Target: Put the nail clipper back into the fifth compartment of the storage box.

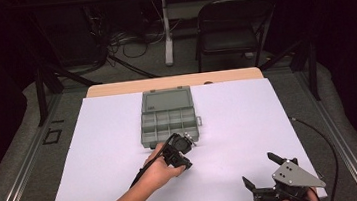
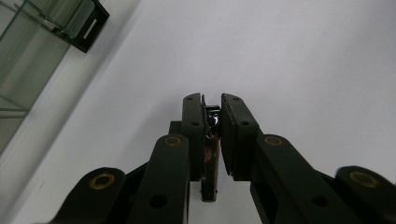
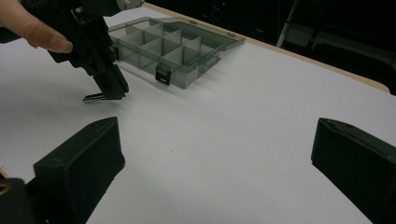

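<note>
so, from the high view, i have the left claw [image 1: 185, 142] down at the near edge of the open compartment box [image 1: 168, 117] on the white tabletop [image 1: 97, 159], while the right claw [image 1: 259, 170] sits well apart near the right front corner.

along the left claw view, the jaws are nearly together, pinching a small flat metal clip [image 2: 211, 154] edge-on between the pads; it looks like a thin toothed piece with a shiny bit at the top. the clip is over bare tabletop, with the box's latch [image 2: 88, 25] off to the upper left.

in the right claw view, my right claw's jaws stand wide apart with nothing between them. the left claw [image 3: 109, 86] points down there, the clip's tip [image 3: 95, 97] touching or just above the sheet, just beside the box [image 3: 173, 51].

i judge the clip light, stiff and slippery, so gripping its flat faces mid-length is safest; it could twist out easily.
</note>
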`<state>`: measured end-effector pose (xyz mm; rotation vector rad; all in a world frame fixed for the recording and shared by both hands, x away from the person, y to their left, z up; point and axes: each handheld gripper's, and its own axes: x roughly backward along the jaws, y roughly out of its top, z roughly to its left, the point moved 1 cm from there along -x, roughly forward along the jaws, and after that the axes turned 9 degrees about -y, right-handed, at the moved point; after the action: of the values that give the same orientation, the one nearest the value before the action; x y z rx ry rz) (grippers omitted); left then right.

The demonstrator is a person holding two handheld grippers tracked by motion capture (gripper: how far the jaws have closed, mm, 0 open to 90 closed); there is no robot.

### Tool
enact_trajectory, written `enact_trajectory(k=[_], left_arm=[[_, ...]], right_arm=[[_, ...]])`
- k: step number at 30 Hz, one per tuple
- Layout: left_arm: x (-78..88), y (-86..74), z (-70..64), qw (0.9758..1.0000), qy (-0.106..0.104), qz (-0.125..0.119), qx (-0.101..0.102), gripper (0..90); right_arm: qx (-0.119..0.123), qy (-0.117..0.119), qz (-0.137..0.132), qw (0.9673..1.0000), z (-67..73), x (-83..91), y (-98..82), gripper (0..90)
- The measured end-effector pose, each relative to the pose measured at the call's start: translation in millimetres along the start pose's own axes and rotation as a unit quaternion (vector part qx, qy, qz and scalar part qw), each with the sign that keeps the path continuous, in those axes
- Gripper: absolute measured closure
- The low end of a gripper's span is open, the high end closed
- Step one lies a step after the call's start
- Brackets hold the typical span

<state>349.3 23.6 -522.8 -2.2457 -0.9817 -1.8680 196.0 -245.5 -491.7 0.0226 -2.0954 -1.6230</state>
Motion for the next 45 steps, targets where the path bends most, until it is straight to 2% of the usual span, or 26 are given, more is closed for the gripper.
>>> enact_trajectory(k=[12,25,27,45], left_arm=[[13.7,-0.8,-0.9,0.9999,0.0,-0.015,-0.001,80.3],[34.6,-3.2,-1.3,0.999,0.003,-0.044,0.002,80.3],[39.5,-4.0,-0.9,0.9985,0.004,-0.054,0.003,80.3],[64.2,-7.9,1.9,0.9955,0.008,-0.094,0.009,80.3]], right_arm=[[-0.002,0.0,-0.003,1.0,0.5,-0.6,-0.1,1.6],[-0.001,0.0,-0.003,1.0,0.7,-0.5,0.1,1.6],[-0.002,0.0,-0.003,1.0,0.8,-0.6,0.1,1.6],[-0.001,-0.002,-0.002,1.0,0.9,0.4,0.8,1.6]])
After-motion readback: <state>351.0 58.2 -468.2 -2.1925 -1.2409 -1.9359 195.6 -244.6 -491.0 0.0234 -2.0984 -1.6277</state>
